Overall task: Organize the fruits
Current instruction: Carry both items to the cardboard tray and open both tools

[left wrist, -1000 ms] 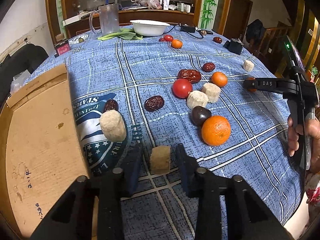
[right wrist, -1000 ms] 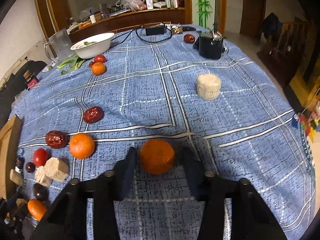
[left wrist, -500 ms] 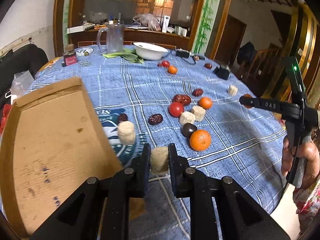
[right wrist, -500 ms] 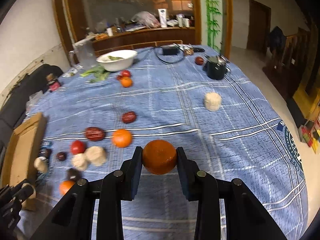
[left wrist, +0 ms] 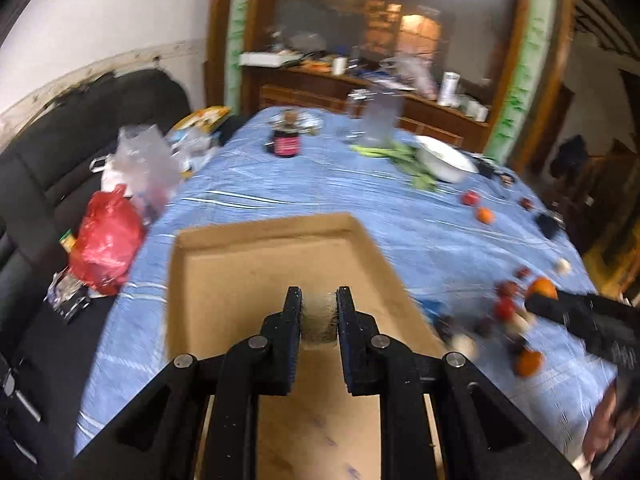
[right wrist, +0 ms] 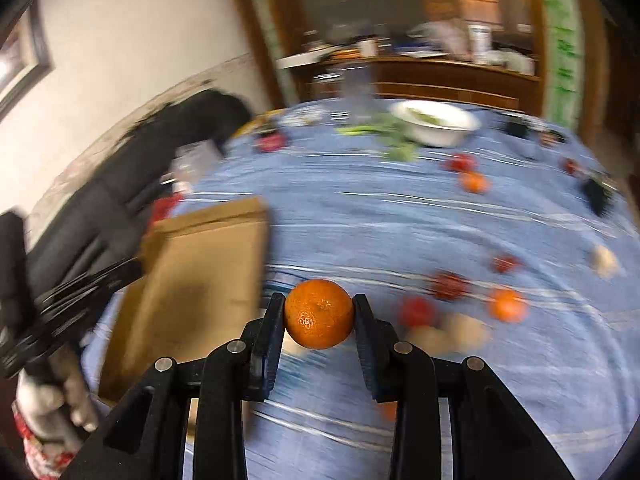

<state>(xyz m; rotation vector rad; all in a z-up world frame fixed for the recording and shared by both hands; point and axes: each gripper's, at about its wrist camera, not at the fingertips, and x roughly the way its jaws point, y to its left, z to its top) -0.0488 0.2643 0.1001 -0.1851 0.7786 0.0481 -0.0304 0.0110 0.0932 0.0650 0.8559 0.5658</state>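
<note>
A blue grid-patterned cloth [left wrist: 320, 196] covers the round counter, with a dark wooden sideboard [left wrist: 360, 88] beyond it and a black sofa [left wrist: 60, 152] at left. The left claw [left wrist: 317, 316] clamps a pale, rough cylindrical chunk [left wrist: 318, 320] above the flat cardboard tray [left wrist: 224, 264]. The right claw [right wrist: 319, 316] clamps a dimpled orange [right wrist: 319, 314] above the cloth, just right of the tray.

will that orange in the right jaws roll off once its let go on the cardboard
Probably yes: the orange looks near-round, so on the flat cardboard tray it may roll until a raised edge stops it. It appears firm, since the right gripper pinches its sides without visibly denting it. Its dimpled skin likely resists slipping.
</note>
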